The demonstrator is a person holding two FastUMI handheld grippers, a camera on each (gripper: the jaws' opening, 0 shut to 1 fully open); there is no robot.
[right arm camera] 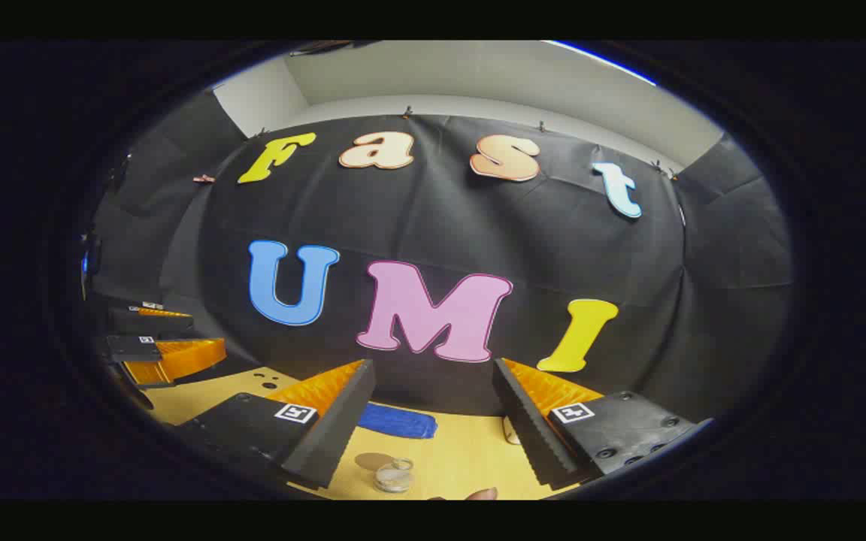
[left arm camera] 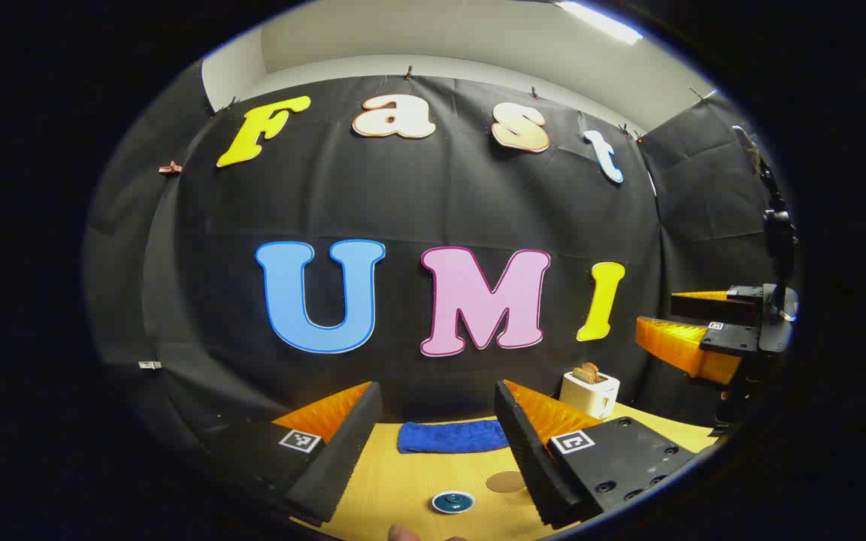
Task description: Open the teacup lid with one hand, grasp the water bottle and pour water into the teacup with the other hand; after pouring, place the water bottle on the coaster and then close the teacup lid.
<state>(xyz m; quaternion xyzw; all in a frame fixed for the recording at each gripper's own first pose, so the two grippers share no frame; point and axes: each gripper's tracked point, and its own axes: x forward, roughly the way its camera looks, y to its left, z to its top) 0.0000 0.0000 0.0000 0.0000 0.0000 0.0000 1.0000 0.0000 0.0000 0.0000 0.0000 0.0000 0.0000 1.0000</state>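
Here, both grippers, left and right, hover apart above the counter; lifting the teacup lid likely comes first.

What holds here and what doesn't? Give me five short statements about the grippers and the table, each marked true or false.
1. The left gripper is shut on the teacup. False: its fingers stand apart and hold nothing; the teacup sits on the table.
2. A blue towel lies at the back of the table, near the wall. True.
3. The toaster has toast sticking out of its top. True.
4. The right gripper grips the water bottle. False: it is open and empty; the bottle stands on the table next to the coaster.
5. The towel is draped over the toaster. False: it lies flat on the table, apart from the toaster.
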